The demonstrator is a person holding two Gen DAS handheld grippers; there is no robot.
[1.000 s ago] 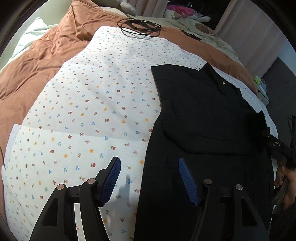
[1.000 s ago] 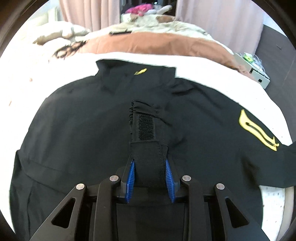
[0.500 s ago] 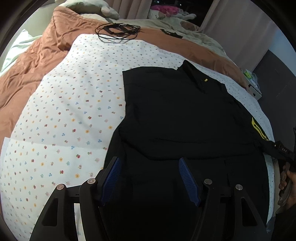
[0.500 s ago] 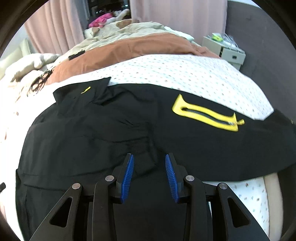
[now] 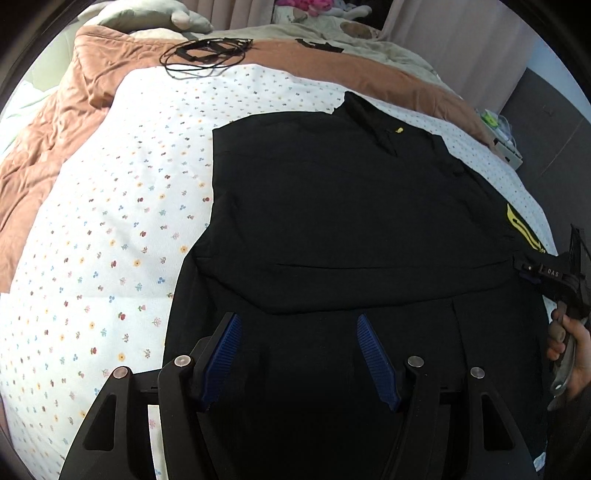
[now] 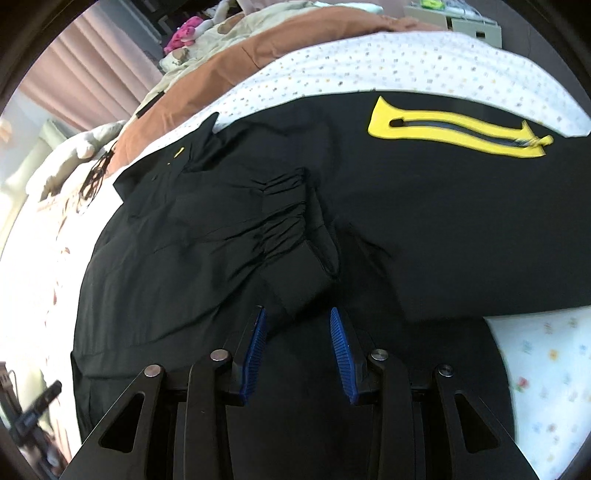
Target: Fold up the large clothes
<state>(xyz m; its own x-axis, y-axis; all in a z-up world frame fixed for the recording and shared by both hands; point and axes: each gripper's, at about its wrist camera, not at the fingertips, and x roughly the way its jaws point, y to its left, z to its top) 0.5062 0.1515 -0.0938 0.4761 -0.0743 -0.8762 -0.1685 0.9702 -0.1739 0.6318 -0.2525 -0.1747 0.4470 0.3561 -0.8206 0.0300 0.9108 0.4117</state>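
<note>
A large black jacket (image 5: 351, 229) lies flat on the flowered sheet (image 5: 110, 221), collar at the far end, with one sleeve folded across its body. It also shows in the right wrist view (image 6: 406, 229), with a yellow emblem (image 6: 454, 127) on the outstretched sleeve and the gathered cuff (image 6: 295, 236) of the folded sleeve lying loose just beyond the fingers. My left gripper (image 5: 299, 350) is open and empty over the jacket's near hem. My right gripper (image 6: 297, 339) is open and empty above the cuff; it also shows at the right edge of the left wrist view (image 5: 554, 280).
A brown quilt (image 5: 66, 122) lies along the left and far sides of the bed. A coil of black cable (image 5: 207, 55) rests on it at the far end. Pillows, soft toys and curtains are behind. A bedside table (image 6: 458, 18) stands at the right.
My right gripper has opened and let go of the sleeve cuff, which now lies on the jacket; it has swung right. My left gripper has moved right, over the jacket's hem.
</note>
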